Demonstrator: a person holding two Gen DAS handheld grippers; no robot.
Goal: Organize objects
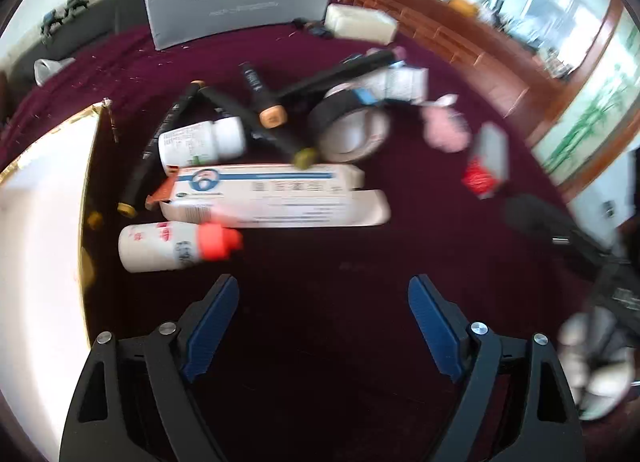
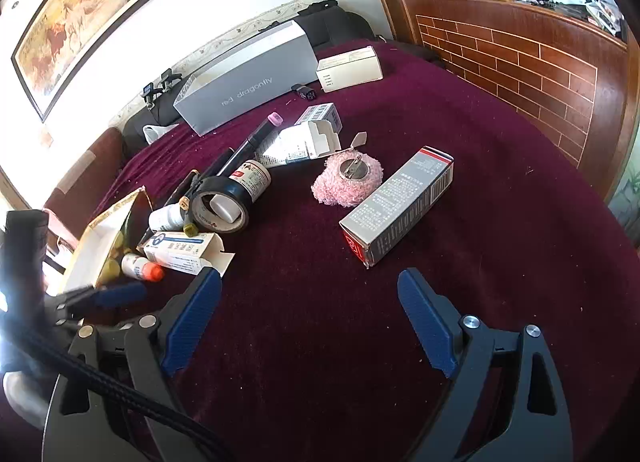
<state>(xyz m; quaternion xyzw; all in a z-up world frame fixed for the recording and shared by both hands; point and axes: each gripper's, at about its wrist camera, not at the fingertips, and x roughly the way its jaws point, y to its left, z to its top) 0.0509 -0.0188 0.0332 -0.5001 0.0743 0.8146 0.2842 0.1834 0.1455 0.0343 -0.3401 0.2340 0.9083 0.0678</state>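
With my left gripper (image 1: 324, 302) and right gripper (image 2: 310, 298) both wide and empty, I'd square my left jaws across the red-capped bottle (image 1: 176, 248) before closing.

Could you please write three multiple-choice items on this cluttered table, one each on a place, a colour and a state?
1. Where does the grey carton with the red end lie?
A. on the pink fluffy item
B. on the cloth, right of the pink fluffy item
C. inside the large grey box

2. What colour is the cap of the small white bottle?
A. orange-red
B. blue
C. green

3. How does the right gripper stand?
A. shut on a marker
B. shut on the tape roll
C. open, with nothing held

Answers: 1 B, it rests on bare maroon cloth; 2 A, the cap shows orange-red; 3 C, only cloth lies between its blue pads.
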